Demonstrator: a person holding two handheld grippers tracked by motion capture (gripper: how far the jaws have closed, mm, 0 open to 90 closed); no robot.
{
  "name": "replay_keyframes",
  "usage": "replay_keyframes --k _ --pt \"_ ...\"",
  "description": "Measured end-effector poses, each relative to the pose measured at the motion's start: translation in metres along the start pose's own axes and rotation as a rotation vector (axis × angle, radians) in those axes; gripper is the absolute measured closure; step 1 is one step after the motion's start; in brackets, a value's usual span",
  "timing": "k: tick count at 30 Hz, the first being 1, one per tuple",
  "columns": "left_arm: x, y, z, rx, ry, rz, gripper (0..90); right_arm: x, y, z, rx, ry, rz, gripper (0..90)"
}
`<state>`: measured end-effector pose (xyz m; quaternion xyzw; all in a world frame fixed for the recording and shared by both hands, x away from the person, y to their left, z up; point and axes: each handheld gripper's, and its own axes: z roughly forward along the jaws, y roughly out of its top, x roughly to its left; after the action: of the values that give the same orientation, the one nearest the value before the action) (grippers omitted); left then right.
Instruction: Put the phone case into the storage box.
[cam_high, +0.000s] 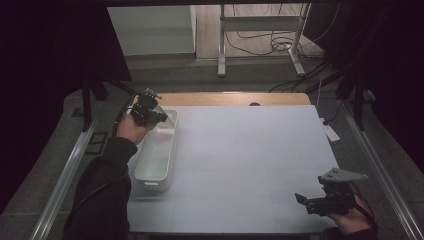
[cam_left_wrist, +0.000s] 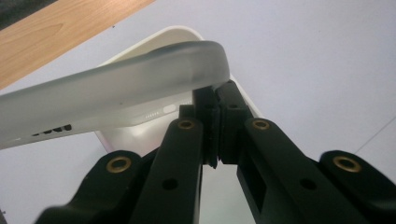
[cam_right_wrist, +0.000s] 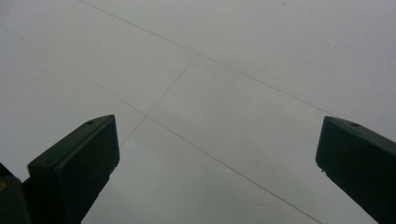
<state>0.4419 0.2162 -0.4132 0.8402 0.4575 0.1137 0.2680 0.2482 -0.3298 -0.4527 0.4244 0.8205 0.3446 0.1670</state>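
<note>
My left gripper (cam_high: 160, 119) hangs over the far end of a long white bin (cam_high: 152, 176) at the table's left side. In the left gripper view its jaws (cam_left_wrist: 215, 100) are shut on the rim of a frosted, see-through phone case (cam_left_wrist: 116, 93), which sticks out to the left above the bin's far rim (cam_left_wrist: 154, 39). My right gripper (cam_high: 305, 201) is held low near the front right corner of the table. In the right gripper view it stands open (cam_right_wrist: 217, 154) with nothing but the white tabletop between its jaws.
A white mat (cam_high: 250, 150) covers the table, with a strip of bare wood (cam_high: 225, 98) along the far edge. Metal rails (cam_high: 65, 175) run along both sides. A metal stand (cam_high: 260, 25) and cables lie on the floor beyond.
</note>
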Motion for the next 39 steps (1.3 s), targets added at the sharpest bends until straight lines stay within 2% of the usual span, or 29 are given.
replay_keyframes --k 11,20,30,39 --pt "0.002 0.001 0.018 0.036 0.002 -0.014 88.2 0.000 0.000 0.000 0.006 0.003 -0.006 0.0" --pt "0.004 0.000 0.032 0.047 -0.001 -0.028 88.2 0.000 0.000 0.001 0.007 0.005 -0.006 0.0" --pt "0.003 0.002 0.040 0.021 -0.024 -0.041 87.1 0.000 0.000 0.000 0.008 0.005 -0.010 0.0" --pt "0.002 0.002 0.046 -0.021 -0.014 -0.038 80.2 0.000 0.000 0.000 0.006 0.006 -0.008 0.1"
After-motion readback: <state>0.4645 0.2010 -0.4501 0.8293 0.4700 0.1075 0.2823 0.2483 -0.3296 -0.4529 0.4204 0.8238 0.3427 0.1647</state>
